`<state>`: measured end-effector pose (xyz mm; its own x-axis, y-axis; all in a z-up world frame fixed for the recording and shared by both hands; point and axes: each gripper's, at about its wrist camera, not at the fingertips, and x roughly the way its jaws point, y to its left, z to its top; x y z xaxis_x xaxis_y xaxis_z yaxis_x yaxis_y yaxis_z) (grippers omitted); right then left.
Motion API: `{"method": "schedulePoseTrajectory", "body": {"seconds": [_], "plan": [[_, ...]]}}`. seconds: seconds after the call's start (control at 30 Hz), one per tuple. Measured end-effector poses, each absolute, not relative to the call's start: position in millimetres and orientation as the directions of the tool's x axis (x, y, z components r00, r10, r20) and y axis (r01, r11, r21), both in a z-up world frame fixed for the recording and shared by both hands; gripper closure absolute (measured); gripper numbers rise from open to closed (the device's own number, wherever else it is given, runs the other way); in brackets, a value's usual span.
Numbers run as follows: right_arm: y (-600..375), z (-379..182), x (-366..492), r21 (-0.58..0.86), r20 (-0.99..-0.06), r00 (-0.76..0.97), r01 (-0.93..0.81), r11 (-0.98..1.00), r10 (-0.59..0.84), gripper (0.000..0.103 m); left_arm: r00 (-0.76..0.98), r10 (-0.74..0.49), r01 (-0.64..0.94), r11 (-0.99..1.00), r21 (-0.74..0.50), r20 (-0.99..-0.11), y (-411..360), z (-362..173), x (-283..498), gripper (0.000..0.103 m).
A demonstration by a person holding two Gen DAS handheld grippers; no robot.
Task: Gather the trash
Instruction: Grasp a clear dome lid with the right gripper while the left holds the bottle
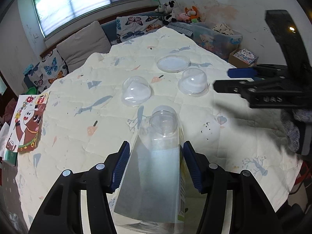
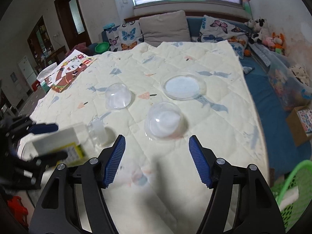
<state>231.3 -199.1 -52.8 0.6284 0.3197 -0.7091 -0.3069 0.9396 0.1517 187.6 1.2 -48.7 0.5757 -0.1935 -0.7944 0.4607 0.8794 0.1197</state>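
My left gripper (image 1: 156,163) is shut on a clear plastic bottle (image 1: 158,171), neck pointing away, held above the quilted table; the bottle also shows blurred in the right wrist view (image 2: 62,142). Two clear dome lids (image 1: 136,92) (image 1: 193,82) and a flat round clear lid (image 1: 172,63) lie on the quilt beyond it. My right gripper (image 2: 157,159) is open and empty, just short of the nearer dome lid (image 2: 164,122). The other dome (image 2: 118,96) and the flat lid (image 2: 183,88) lie farther off. The right gripper also shows in the left wrist view (image 1: 224,80).
A cream quilt (image 2: 214,62) covers the table. A cartoon picture book (image 2: 68,72) lies at its far left edge. A green basket (image 2: 292,191) sits at lower right. A sofa with cushions (image 2: 163,29) stands behind; storage boxes (image 1: 216,37) stand to the right.
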Motion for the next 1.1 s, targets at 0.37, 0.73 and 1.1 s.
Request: {"method": "schedulePoseTrajectory", "body": {"seconds": [0.37, 0.73, 1.1], "plan": [[-185.3, -74.5, 275.2, 0.157, -0.747, 0.593, -0.283, 0.946, 0.301, 0.041, 0.532, -0.219, 0.473, 0.878, 0.072, -0.818, 7.5, -62.4, 192.2, 0.048], [-186.2, -82.2, 280.8, 0.149, -0.761, 0.584, -0.267, 0.952, 0.283, 0.048, 0.516, -0.236, 0.487, 0.871, 0.056, -0.823, -1.7, -63.2, 200.1, 0.043], [-197.5, -62.5, 250.7, 0.166, -0.734, 0.608, -0.274, 0.947, 0.304, 0.049, 0.491, -0.221, 0.476, 0.878, 0.048, -0.843, -8.2, -69.9, 206.9, 0.048]]}}
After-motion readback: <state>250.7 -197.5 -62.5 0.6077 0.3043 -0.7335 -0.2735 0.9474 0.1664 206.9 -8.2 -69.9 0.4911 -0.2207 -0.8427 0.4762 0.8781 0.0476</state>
